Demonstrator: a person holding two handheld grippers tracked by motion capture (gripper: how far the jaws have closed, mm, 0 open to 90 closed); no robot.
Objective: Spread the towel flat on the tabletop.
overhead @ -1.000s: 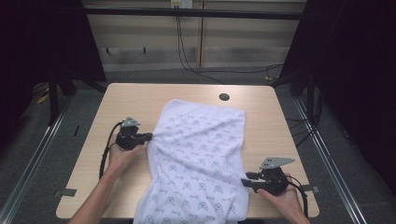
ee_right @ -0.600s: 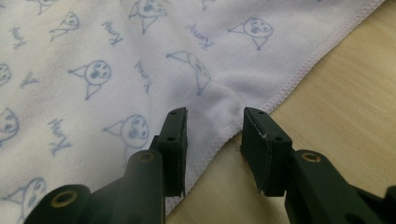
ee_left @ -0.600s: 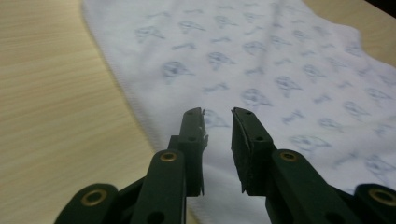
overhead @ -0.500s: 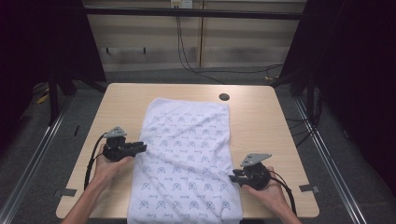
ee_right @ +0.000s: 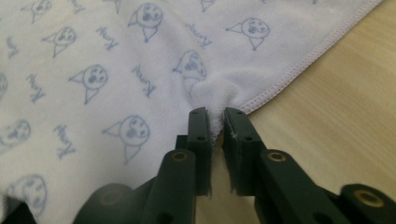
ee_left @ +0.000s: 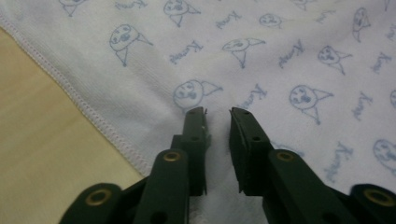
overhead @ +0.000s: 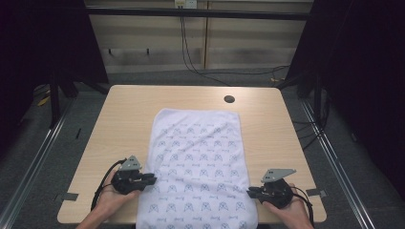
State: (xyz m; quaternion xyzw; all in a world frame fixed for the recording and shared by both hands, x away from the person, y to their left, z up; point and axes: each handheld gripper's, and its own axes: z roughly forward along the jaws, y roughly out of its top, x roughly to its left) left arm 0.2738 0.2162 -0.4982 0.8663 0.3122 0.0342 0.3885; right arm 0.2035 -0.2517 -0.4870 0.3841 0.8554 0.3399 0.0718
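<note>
My left claw (ee_left: 217, 112) hovers over the towel (overhead: 198, 167) just inside its left hem, jaws a little apart after closing somewhat, with flat cloth under the gap and nothing pressed between them. My right claw (ee_right: 215, 112) has been easing apart, yet a puckered fold of the towel's right hem sits pinched between its black jaws. The towel is soft white terry, rectangular, with a stitched border, printed with pale blue pointed-hat faces and small cursive words too faint to read. It lies flat along the middle of the light wooden table (overhead: 129, 109), its near end reaching the table's front edge.
</note>
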